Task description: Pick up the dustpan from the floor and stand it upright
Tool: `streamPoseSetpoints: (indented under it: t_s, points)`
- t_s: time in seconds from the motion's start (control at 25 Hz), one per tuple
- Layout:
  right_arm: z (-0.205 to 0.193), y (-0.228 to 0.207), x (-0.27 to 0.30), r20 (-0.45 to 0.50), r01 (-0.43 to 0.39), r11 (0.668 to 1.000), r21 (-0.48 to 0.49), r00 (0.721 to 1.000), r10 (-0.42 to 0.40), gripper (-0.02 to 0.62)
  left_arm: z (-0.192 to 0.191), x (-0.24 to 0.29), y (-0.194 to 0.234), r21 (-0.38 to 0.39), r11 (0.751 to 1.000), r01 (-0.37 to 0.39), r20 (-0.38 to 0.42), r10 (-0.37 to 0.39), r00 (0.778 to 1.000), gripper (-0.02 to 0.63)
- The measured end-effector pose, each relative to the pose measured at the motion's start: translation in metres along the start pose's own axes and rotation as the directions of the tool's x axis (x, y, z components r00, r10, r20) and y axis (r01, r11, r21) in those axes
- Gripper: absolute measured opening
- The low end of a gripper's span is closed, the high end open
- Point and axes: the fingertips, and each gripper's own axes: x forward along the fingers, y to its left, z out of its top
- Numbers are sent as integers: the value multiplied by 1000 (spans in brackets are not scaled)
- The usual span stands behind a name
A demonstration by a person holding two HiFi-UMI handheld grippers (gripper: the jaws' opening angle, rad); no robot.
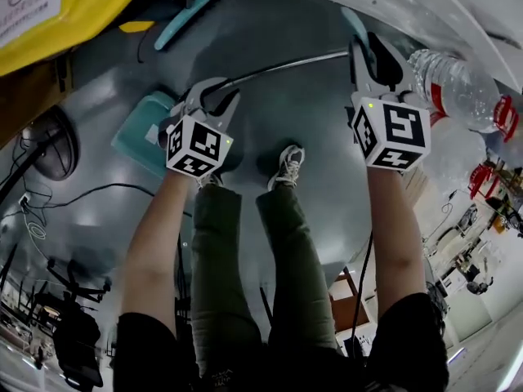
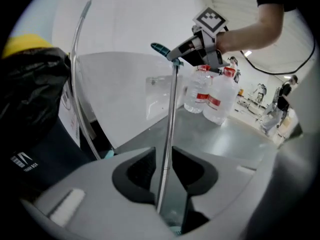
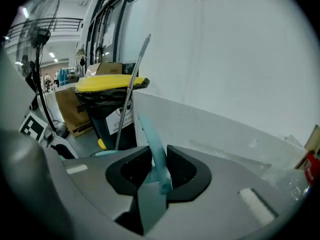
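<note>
**Two tongs, one teal plastic dustpan (image 1: 140,135)**

Clamps the right gripper (image 1: 368,46) onto the flat, smooth teal plastic grip (image 3: 156,156) at the top of the handle, pads pressed against both faces. Rings the left gripper (image 1: 219,92) loosely round the thin, shiny metal rod (image 2: 169,129) lower on the same handle: jaws partly apart, rod between them, a gap showing beside it, so not clenched. Places the shallow rectangular pan low, just under the left gripper and near the person's grey-and-white shoe (image 1: 288,166), with the rod slanting up over the glossy grey floor (image 1: 302,113) to the right gripper. Impossible to tell whether the pan touches the floor.

Shows, against the plain white wall (image 2: 125,29), a dark bin (image 3: 106,126) under a glossy yellow lid (image 3: 111,83), lined with a crinkled black plastic bag (image 2: 30,89) bulging over the rim; contents hidden. Shows a brown cardboard box (image 3: 75,111) just beside the bin, inside not visible. Shows clear ribbed plastic water bottles (image 2: 207,91) with red labels and red caps, standing close together by the wall; fill level unclear.
</note>
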Motion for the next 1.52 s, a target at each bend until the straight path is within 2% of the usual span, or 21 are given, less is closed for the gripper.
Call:
streamPoseSetpoints:
  t_s: [0.12, 0.24, 0.64, 0.76, 1.16, 1.4, 1.52]
  points:
    - [33, 7, 1, 20, 0, 998, -63, 1000, 1, 86, 21, -26, 19, -18, 999, -37, 44, 38, 998, 155]
    - [55, 19, 5, 39, -4, 991, -136, 999, 9, 86, 24, -49, 36, -59, 995, -79, 74, 84, 994, 155]
    - [146, 29, 2, 75, 2, 938, -347, 997, 25, 86, 51, -135, 66, -192, 968, -165, 186, 200, 962, 155]
    - [165, 31, 6, 77, 3, 912, -411, 997, 31, 86, 53, -157, 67, -238, 953, -188, 211, 240, 948, 155]
    - [226, 32, 22, 89, 15, 789, -614, 995, 50, 86, 50, -228, 55, -305, 917, -259, 272, 344, 899, 153]
    - [243, 26, 26, 97, 41, 751, -659, 995, 30, 89, 49, -245, 51, -396, 881, -258, 261, 377, 888, 147]
    - [247, 23, 26, 93, 49, 728, -684, 995, 21, 89, 55, -248, 55, -413, 874, -257, 272, 388, 881, 146]
